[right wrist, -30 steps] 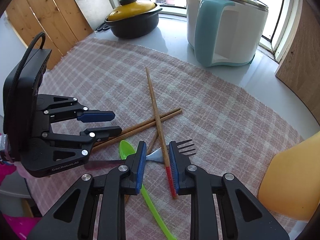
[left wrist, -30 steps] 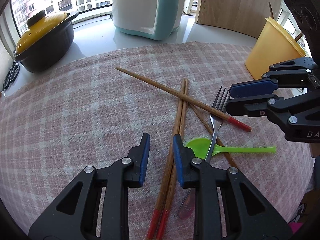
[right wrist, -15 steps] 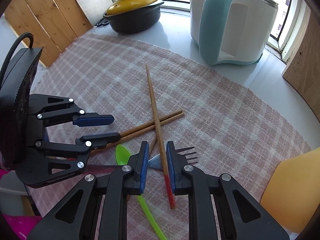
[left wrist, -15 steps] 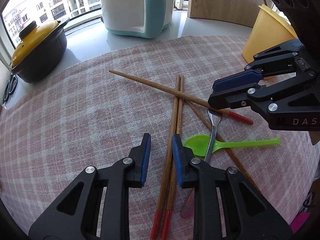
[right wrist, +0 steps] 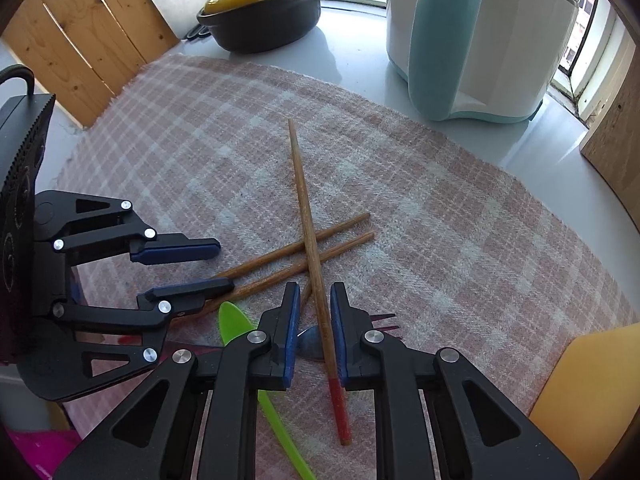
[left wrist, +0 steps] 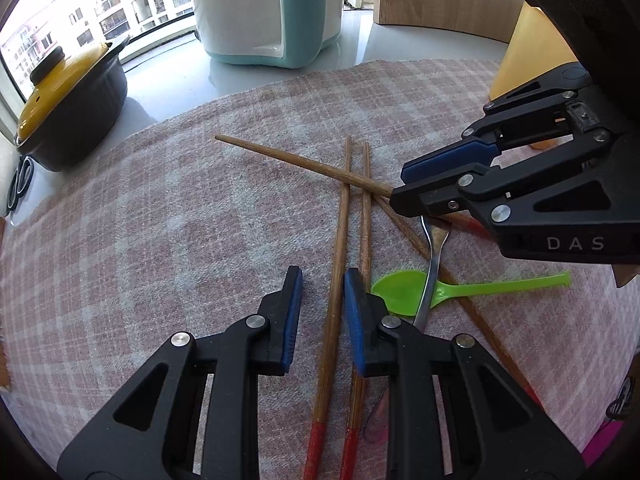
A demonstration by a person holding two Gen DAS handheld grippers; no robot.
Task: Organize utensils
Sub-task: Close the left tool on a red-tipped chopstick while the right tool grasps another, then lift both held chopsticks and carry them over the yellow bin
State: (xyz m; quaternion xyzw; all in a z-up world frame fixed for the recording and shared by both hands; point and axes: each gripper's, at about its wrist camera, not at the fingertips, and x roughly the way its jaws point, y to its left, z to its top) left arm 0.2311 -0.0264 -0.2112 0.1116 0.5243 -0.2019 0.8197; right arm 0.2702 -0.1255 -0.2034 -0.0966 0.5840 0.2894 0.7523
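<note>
I am seeing the right gripper (right wrist: 314, 312) sitting lower and closer to the utensil pile than a second ago; its jaws have just been closing, and the gap is now narrow. The crossing chopstick (right wrist: 310, 248) is running up between the blue pads, with a sliver of space on either side, so I am logging this claw as not yet clenched on it. The fork (right wrist: 384, 322) is lying under the same jaws, its tines poking out past the right finger and its neck showing in the gap.

In the left wrist view the right gripper (left wrist: 404, 188) is reaching further over the pile than before, covering the fork's head, where earlier the tines were still showing.

The left gripper (left wrist: 322, 292) is hanging at about the same place as before, pointing steeply down at the cloth. Its jaws are standing apart, released, with one of the paired chopsticks (left wrist: 338, 280) passing between them; its twin is running behind the right finger. I am seeing no pad pressing on either.

The green spoon (left wrist: 436, 290) is lying just right of the left gripper, under the fork's handle. All the utensils are resting on the pink checked cloth (left wrist: 160, 216). The yellow container (right wrist: 592, 392) is standing at the cloth's right edge, well apart from the pile.
</note>
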